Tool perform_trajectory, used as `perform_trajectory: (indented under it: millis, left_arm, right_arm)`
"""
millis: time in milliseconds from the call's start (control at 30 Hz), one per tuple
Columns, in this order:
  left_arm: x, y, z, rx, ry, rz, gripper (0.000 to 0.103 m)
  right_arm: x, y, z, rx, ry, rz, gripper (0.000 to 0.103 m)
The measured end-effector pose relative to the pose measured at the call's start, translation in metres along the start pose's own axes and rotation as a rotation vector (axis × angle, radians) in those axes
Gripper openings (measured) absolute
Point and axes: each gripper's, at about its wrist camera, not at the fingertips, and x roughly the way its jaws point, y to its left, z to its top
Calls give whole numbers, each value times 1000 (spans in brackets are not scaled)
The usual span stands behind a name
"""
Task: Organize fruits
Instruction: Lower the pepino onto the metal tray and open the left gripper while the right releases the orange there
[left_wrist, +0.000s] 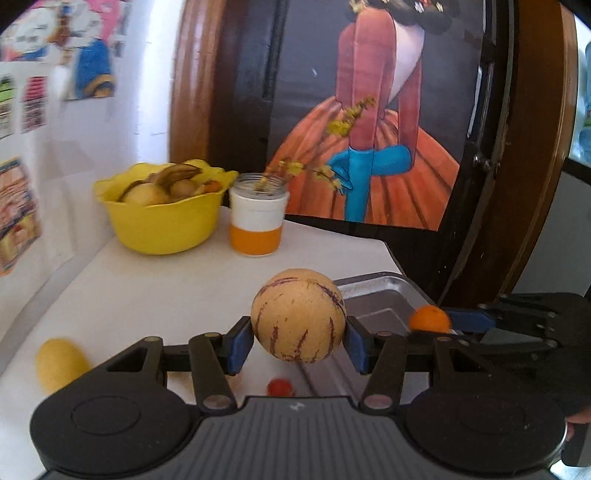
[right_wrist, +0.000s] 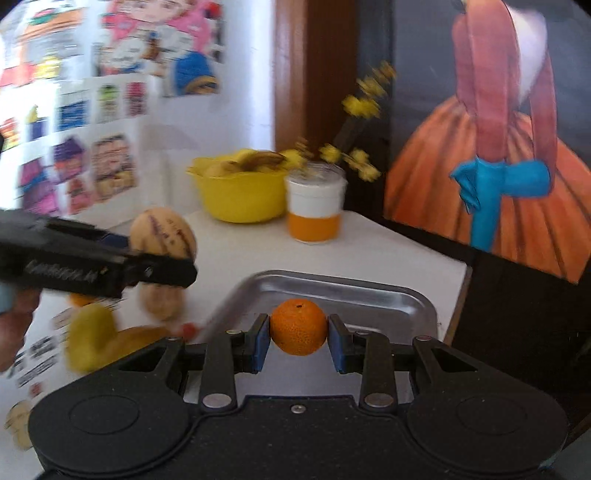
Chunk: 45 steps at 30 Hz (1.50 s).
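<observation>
We hold two fruits off the desk (left_wrist: 155, 288): our left tool (left_wrist: 298, 339) is closed around a striped melon (left_wrist: 298, 315), our right tool (right_wrist: 298, 338) around a small orange (right_wrist: 298, 327) above the metal tray (right_wrist: 369, 291). The tray looks empty, while a yellow fruit (left_wrist: 59, 363), a small red one (left_wrist: 280, 387) and others lie loose, so most sorting seems left.

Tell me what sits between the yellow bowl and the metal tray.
The white-and-orange jar with yellow flowers stands beside the yellow bowl; bare white tabletop reaches the metal tray. Right wrist view.
</observation>
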Motion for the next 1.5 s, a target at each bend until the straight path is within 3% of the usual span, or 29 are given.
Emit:
perform_trajectory:
  millis: [133,367,533,900,1100,1167,1400,1500]
  left_arm:
    - [40,-8,9,12,49,-14,57]
    - [83,-14,6,8,155,-8,57]
    - [94,-20,1,31,203,10,57]
    - [96,-25,4,46,211,15,61]
    - [81,-17,7,0,179,7,68]
    - [73,-13,8,-20,159,6,74]
    - [27,-3,5,-75,34,18,101]
    - [3,0,1,-93,-31,34,102]
  right_arm:
    - [33,-23,5,40,47,-18,35]
    - [54,-31,-3,43,105,-33,35]
    - [57,-31,-9,33,120,-31,35]
    - [51,-30,-10,40,105,-33,39]
    - [40,-28,-12,45,93,-44,55]
    - [34,-27,-12,49,82,-49,66]
    - [-5,-15,-13,56,6,-67,94]
    - [-28,-6,-15,66,-47,-70,102]
